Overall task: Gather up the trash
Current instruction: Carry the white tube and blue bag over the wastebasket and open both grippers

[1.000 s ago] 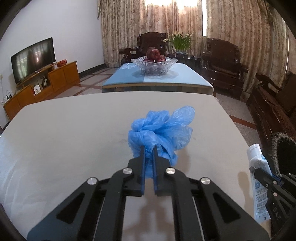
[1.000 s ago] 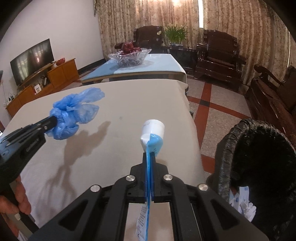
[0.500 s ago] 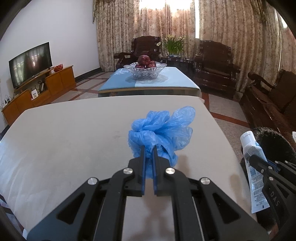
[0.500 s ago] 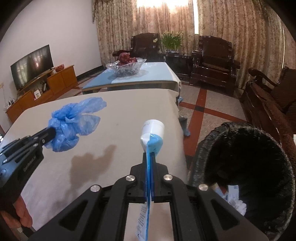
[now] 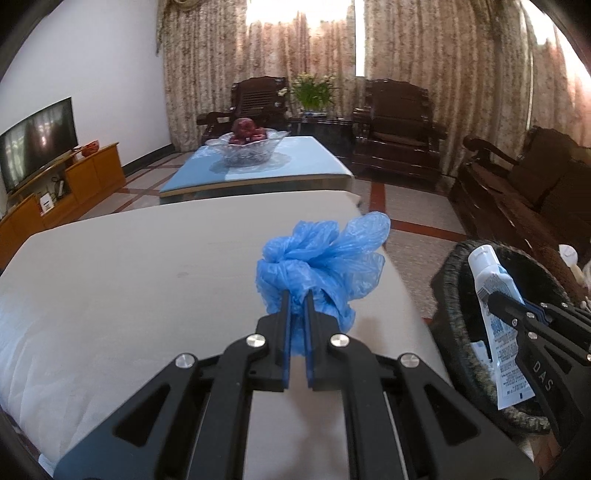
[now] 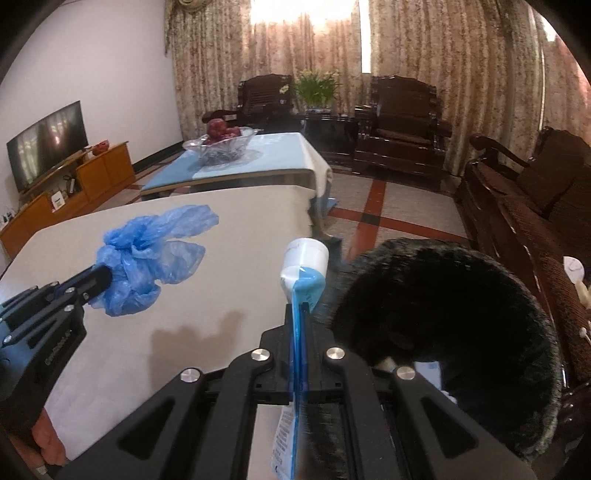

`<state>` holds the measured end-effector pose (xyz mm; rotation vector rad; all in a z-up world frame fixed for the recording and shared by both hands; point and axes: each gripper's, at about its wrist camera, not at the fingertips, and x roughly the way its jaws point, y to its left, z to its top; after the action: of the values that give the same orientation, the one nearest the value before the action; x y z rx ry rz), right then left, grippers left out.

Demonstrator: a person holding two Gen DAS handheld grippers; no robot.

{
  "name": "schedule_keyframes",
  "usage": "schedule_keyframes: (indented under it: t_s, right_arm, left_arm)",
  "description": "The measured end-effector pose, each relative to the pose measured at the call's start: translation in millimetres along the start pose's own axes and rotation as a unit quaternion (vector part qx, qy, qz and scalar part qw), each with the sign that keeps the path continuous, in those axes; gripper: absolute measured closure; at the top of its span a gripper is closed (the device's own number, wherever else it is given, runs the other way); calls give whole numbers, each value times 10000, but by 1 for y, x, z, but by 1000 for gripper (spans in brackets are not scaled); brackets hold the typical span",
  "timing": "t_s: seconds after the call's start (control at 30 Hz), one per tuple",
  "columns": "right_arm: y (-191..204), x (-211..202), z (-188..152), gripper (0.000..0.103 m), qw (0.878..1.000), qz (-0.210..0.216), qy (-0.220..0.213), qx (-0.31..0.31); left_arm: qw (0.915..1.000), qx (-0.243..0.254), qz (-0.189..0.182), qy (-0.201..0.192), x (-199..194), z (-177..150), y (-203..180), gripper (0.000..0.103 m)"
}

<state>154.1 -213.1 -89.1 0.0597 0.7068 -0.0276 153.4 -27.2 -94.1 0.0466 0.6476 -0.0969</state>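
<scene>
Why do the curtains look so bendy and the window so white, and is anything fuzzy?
Left wrist view: the fisheye lens bows the curtains near the dark corners, and window light glares white. Right wrist view: same bending and glare; the black wastebasket rim is smeared by blur, while the blue plastic bag stays fairly sharp above its shadows on the table.

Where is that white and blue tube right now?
The tube is pinched in the right gripper, held up at the table's right edge, beside the dark wastebasket on the floor.
</scene>
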Motion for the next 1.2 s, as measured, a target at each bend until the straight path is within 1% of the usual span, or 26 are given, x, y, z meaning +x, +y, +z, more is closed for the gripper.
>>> schedule_keyframes:
  t_s: [0.2,0.4,0.57,0.8,0.97,1.07,1.1,1.17,1.2]
  right_arm:
    - [-35,-5,-5,100,9996,-259,-16,144]
    - [-70,-5,-13,100,9983,-497,30,304]
    - [-102,-7,-20,100,9965,-744,63,386]
    - [-148,-6,-30,100,9931,-1033,114,542]
    - [-169,-2,-35,100,9910,-1174,166,622]
    - [-175,0,-39,100,9903,-1215,196,645]
    - [-177,2,-40,100,9895,-1273,219,642]
    - [-179,4,-42,98,9890,-1316,246,635]
    - [-178,4,-43,90,9884,-1365,236,623]
  left_arm:
    - [9997,101,-222,19,2,0,-29,98]
    - [9981,246,-559,110,8,-4,-68,98]
    - [9951,381,-892,185,15,-7,-107,98]
    - [9907,590,-1216,166,27,-5,-162,98]
    - [9874,706,-1406,183,38,-7,-194,98]
    - [9846,735,-1563,265,42,-10,-209,98]
    - [9830,745,-1645,323,44,-11,-211,96]
    - [9825,738,-1669,373,46,-11,-213,88]
    - [9823,715,-1688,383,47,-11,-211,81]
